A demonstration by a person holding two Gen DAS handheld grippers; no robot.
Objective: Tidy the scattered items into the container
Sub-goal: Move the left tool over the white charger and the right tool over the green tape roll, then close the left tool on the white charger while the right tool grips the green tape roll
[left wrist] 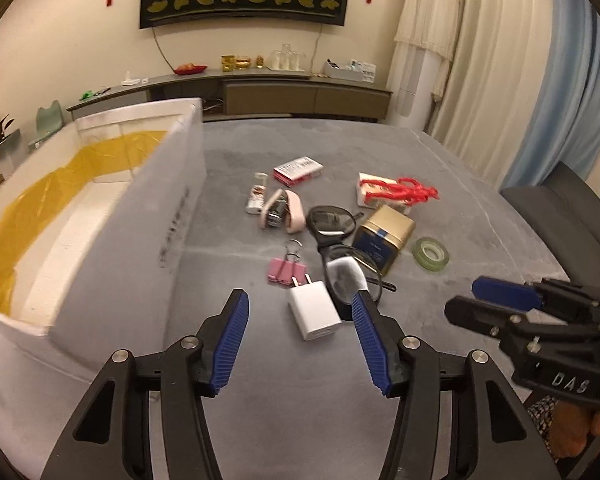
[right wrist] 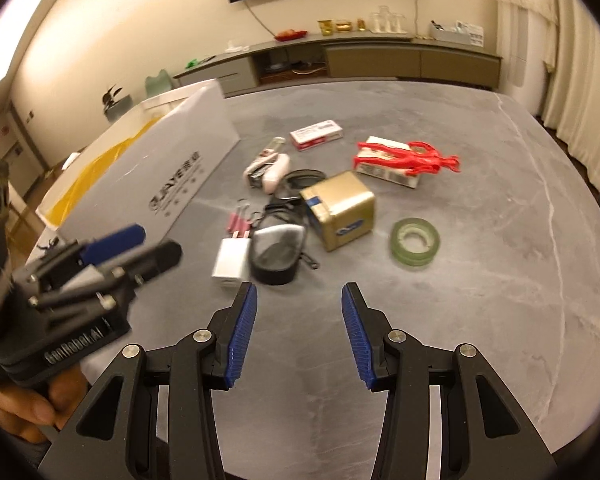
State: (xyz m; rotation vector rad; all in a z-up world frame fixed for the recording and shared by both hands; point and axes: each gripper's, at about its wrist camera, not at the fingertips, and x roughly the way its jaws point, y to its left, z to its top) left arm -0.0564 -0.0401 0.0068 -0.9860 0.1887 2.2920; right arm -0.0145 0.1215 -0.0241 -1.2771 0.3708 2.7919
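You worked under warm, dim indoor light that tinted the walls yellowish. Both views bulged strongly, with black vignette at the corners and bent lines near the edges. The counter [right wrist: 460, 320] showed only soft shadows and no hard glare. In the right wrist view your left gripper [right wrist: 148, 246] was smeared by motion blur, and the box [left wrist: 100, 220] wall looked soft in the left wrist view.

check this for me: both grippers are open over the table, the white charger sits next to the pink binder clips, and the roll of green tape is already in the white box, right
Not quite. The roll of green tape is not in the white box; the right wrist view shows it lying on the table, beside the gold tin. The rest holds: left gripper and right gripper open, white charger by the pink binder clips.
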